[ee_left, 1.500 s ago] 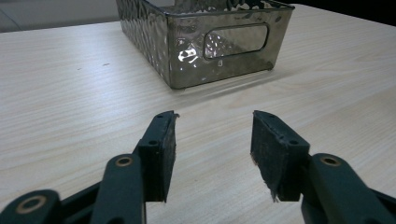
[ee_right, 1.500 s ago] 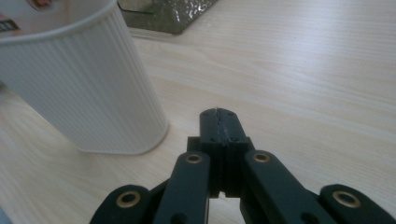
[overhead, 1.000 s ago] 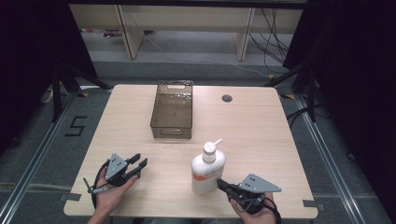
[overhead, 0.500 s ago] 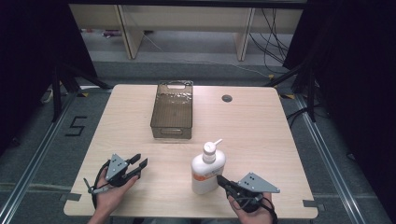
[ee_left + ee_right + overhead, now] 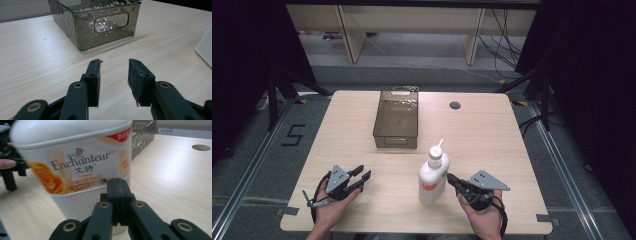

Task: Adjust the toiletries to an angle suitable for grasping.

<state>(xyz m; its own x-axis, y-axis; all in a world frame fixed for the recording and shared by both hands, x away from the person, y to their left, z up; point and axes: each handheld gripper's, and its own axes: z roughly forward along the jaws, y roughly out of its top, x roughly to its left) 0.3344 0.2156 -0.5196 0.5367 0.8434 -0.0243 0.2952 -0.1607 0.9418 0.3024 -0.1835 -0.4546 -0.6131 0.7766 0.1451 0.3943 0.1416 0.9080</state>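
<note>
High view: wooden table (image 5: 492, 130) with a smoky clear plastic bin (image 5: 396, 118) toward the far middle and a white lotion bottle (image 5: 433, 174) standing upright near the front, pump nozzle on top. Small round hole (image 5: 455, 105) in the tabletop, far right of the bin.

Left gripper (image 5: 359, 177) sits at front left, held in the person's left hand (image 5: 331, 207), well apart from the bottle. Left gripper view: jaws spread moderately, nothing between them, pads (image 5: 93, 75) pointing at the bin's short end with the handle cutout.

Right gripper (image 5: 451, 178) is at front right in the right hand (image 5: 482, 212), tip just beside the bottle's lower body. Right gripper view: jaws pressed together, nothing clamped, tip right in front of the bottle's ribbed base under the "Enchanteur" label. Contact with the bottle is hard to call, possibly touching. Bottle looks blurred there.
</note>
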